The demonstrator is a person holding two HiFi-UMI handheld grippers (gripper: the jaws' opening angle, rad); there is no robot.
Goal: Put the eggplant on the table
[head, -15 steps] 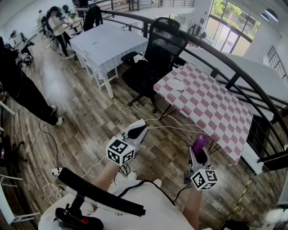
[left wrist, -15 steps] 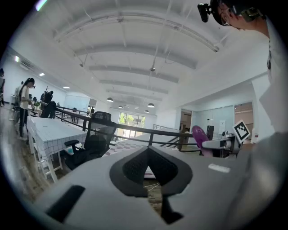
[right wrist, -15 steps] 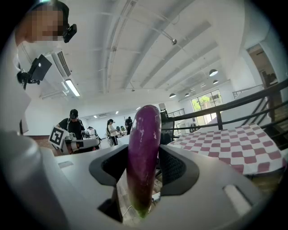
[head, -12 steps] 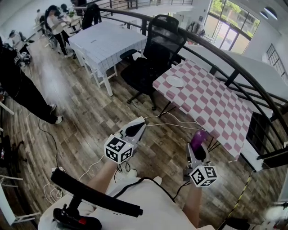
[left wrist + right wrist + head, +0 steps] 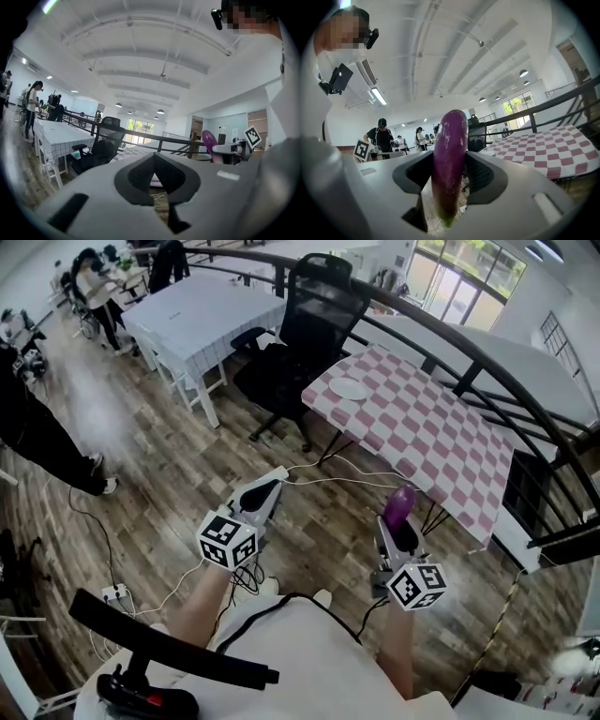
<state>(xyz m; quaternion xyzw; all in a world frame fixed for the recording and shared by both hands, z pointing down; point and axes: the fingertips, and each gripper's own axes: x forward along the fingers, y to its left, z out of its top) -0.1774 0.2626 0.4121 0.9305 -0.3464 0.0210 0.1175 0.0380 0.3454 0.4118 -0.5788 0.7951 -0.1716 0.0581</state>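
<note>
A purple eggplant (image 5: 400,505) stands upright in my right gripper (image 5: 399,523), which is shut on it over the wooden floor, short of the pink checked table (image 5: 441,456). In the right gripper view the eggplant (image 5: 450,159) fills the gap between the pads, and the checked table (image 5: 543,150) lies ahead to the right. My left gripper (image 5: 272,486) is shut with nothing in it and is held level over the floor to the left. From the left gripper view its jaws (image 5: 154,161) meet at the tip, and the eggplant (image 5: 209,140) shows off to the right.
A white plate (image 5: 349,388) lies on the checked table's far corner. A black office chair (image 5: 309,343) stands beside that table, with a white table (image 5: 202,320) behind it. A dark curved railing (image 5: 487,362) runs along the table's far side. Cables (image 5: 347,479) trail across the floor. A person (image 5: 37,437) stands at the left.
Both grippers and the whole scene have slid a little to the left in the head view. The eggplant stays gripped in the right gripper, and the left gripper stays shut.
</note>
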